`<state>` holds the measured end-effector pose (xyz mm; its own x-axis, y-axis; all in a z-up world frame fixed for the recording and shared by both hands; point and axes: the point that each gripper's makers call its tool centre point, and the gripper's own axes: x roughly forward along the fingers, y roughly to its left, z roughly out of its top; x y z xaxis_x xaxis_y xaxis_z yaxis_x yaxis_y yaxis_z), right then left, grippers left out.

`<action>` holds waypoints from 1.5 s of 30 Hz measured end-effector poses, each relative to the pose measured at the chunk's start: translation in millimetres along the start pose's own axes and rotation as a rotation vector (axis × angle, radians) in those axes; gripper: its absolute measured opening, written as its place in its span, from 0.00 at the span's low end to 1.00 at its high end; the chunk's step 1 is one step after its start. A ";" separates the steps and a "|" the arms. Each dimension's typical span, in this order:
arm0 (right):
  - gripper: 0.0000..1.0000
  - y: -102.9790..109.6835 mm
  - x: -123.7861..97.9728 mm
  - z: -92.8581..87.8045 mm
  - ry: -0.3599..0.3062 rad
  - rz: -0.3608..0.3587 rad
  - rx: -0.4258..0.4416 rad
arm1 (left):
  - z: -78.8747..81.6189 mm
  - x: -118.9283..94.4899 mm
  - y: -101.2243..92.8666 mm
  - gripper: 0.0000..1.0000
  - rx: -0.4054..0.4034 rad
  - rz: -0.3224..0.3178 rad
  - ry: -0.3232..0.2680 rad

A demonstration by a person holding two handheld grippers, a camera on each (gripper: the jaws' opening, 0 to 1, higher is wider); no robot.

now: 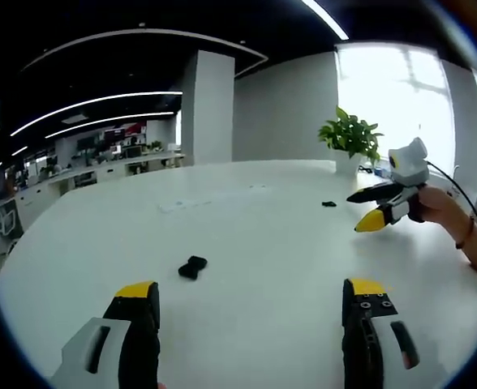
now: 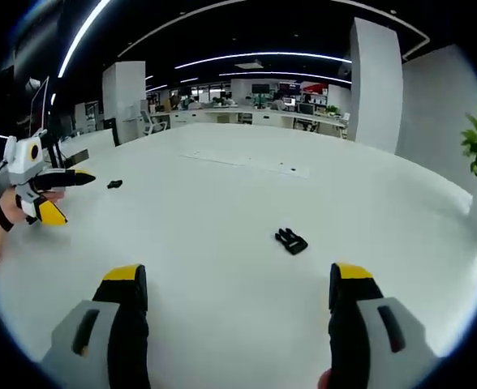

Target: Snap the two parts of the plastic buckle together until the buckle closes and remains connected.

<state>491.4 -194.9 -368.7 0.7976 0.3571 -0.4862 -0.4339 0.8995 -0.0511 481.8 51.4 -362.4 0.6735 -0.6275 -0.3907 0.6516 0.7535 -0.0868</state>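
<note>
Two claws hover jaws apart and holding nothing, left claw [image 1: 251, 304] and right claw [image 2: 237, 288], above the white desk [image 2: 222, 203], where one black buckle part [image 1: 193, 267] and the pronged buckle part [image 2: 291, 241] lie well apart.

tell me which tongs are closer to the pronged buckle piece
Right. The pronged buckle piece lies just ahead of the open right tongs. The left tongs hover far across the table, near the other buckle piece.
</note>
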 end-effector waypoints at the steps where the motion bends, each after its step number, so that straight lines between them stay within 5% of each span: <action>1: 0.94 -1.3 0.7 0.8 -0.001 0.001 0.003 | -0.8 0.2 -0.2 0.95 0.001 -0.001 0.002; 45: 0.94 3.5 -0.4 -9.6 0.029 0.016 0.003 | -25.9 0.1 -3.7 0.96 0.026 0.012 0.087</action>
<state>485.5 -194.3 -377.1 0.7782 0.3639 -0.5119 -0.4452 0.8945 -0.0408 470.4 53.6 -385.9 0.6490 -0.5983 -0.4698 0.6533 0.7548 -0.0588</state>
